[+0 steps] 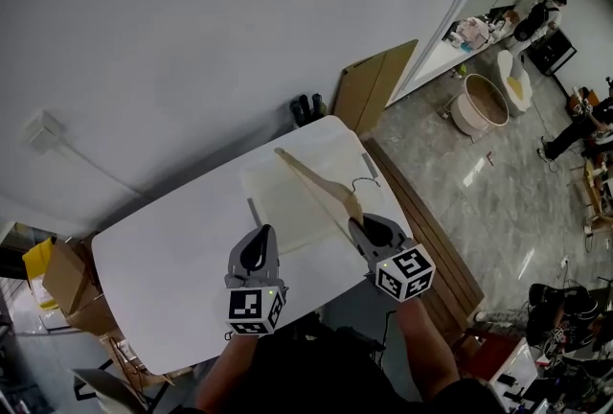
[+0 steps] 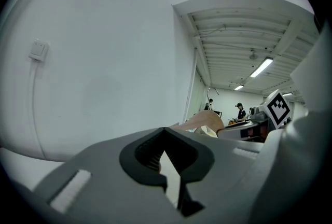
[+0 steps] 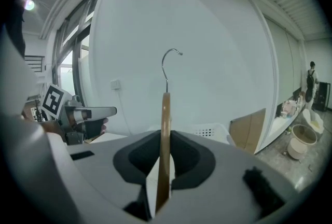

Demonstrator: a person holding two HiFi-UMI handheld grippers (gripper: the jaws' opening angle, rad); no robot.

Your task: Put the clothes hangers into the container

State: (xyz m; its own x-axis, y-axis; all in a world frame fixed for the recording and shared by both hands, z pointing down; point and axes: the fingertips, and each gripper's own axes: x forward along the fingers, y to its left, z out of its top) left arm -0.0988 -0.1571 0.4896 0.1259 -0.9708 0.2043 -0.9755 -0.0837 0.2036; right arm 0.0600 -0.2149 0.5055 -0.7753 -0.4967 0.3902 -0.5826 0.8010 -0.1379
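A wooden clothes hanger [image 1: 316,182] with a metal hook [image 1: 365,182] is held above the white container [image 1: 251,190] on the white table [image 1: 163,259]. My right gripper [image 1: 360,223] is shut on the hanger's near end. In the right gripper view the hanger [image 3: 165,124] stands edge-on between the pads, its hook [image 3: 170,57] up, with the container's perforated wall [image 3: 208,129] behind. My left gripper [image 1: 259,236] hovers over the table beside the container's near left. Its jaws [image 2: 168,166] stand a narrow gap apart with nothing between them. The hanger's tan end [image 2: 205,121] shows beyond it.
Cardboard boxes [image 1: 67,283] stand off the table's left end. Brown boards [image 1: 375,84] lean on the wall behind the table, and wooden slats [image 1: 436,244] lie on the floor to its right. A round tub [image 1: 479,103] and people are far right.
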